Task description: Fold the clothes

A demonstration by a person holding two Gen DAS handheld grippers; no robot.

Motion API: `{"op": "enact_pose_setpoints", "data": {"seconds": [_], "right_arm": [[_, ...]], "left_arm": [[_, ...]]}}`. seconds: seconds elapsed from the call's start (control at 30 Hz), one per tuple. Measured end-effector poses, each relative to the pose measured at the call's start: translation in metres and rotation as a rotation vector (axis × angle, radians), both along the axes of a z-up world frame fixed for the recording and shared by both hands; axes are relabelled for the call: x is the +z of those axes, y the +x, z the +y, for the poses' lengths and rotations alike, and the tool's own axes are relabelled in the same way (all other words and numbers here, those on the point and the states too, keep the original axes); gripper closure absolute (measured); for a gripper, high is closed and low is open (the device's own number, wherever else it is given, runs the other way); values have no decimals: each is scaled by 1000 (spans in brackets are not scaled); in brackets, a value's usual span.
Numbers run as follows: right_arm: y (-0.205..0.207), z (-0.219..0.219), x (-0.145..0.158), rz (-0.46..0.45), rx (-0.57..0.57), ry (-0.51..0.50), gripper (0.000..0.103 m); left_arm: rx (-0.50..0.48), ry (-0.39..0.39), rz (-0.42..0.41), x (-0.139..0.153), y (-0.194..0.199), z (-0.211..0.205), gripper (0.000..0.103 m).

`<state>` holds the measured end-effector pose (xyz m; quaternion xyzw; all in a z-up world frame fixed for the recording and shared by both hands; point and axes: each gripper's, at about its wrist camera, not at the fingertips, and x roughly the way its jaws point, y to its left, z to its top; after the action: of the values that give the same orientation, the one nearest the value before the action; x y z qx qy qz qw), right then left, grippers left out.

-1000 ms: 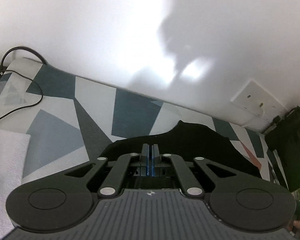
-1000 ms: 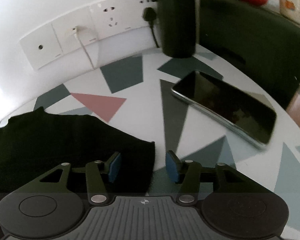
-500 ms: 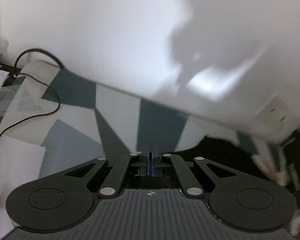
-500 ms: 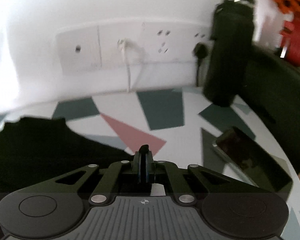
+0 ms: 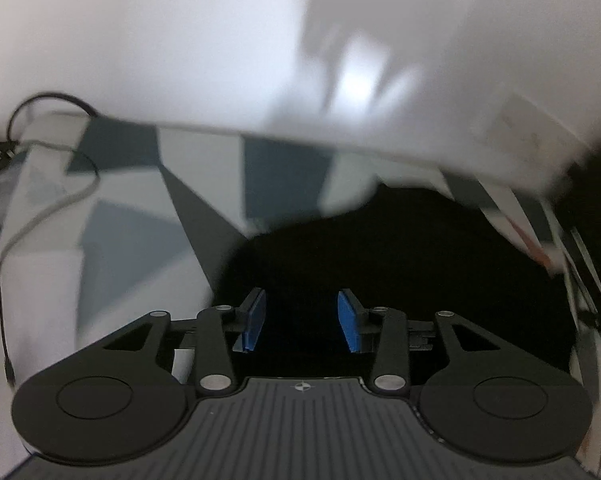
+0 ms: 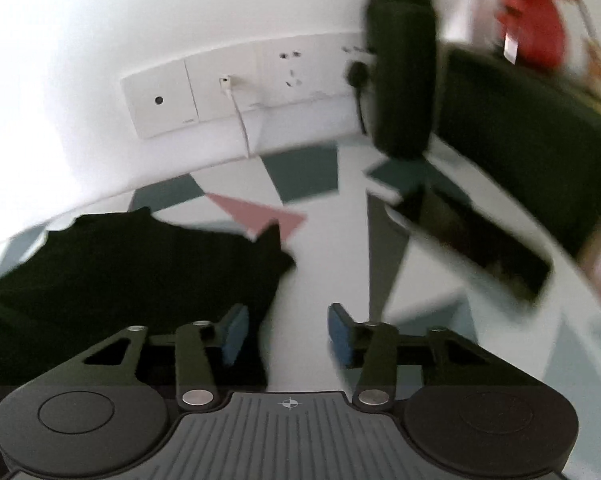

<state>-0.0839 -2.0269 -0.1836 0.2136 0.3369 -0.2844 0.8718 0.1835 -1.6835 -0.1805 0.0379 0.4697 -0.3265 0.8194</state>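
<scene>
Phone point(image 6: 476, 240), dark bottle point(image 6: 400, 68) right of black garment point(image 6: 132, 264); left tool point(image 5: 301, 322), right tool point(image 6: 288, 334) wide, empty.

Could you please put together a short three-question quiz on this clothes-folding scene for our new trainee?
1. True or false: the left hand-held gripper is shut on the black garment.
2. What stands against the wall beside the sockets? A) a black bottle B) a kettle C) a lamp
3. Fill in: the right hand-held gripper is ____, with the garment's edge at its left finger.

Key: 1 false, its jaws are open; 2 A; 3 open.
</scene>
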Motion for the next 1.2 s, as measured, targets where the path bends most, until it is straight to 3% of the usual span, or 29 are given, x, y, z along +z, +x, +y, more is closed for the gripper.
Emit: {"op": "enact_pose_setpoints", "data": {"seconds": [0.13, 0.27, 0.37, 0.53, 0.7, 0.9, 1.07, 1.2], "right_arm": [[-10, 31, -15, 38, 33, 49, 68], [-6, 38, -25, 42, 16, 75, 75], [-3, 47, -26, 56, 71, 75, 92], [-15, 56, -22, 105, 104, 53, 100], [-51, 35, -16, 118, -33, 77, 101], [-72, 33, -19, 171, -73, 117, 100], [-78, 31, -1, 93, -99, 134, 74], [-62, 23, -3, 61, -102, 138, 71]], "left_arm": [[-35, 84, 13, -23, -26, -1, 62], [9, 70, 41, -27, -25, -1, 62], [-22, 100, 25, -27, -25, -7, 58], [-51, 155, -28, -30, -31, -13, 59], [-25, 176, -58, -30, -26, -10, 74], [-32, 166, -56, -30, -22, -6, 78], [-25, 181, -76, -30, -26, -10, 78], [-26, 186, -84, -30, -28, -11, 78]]}}
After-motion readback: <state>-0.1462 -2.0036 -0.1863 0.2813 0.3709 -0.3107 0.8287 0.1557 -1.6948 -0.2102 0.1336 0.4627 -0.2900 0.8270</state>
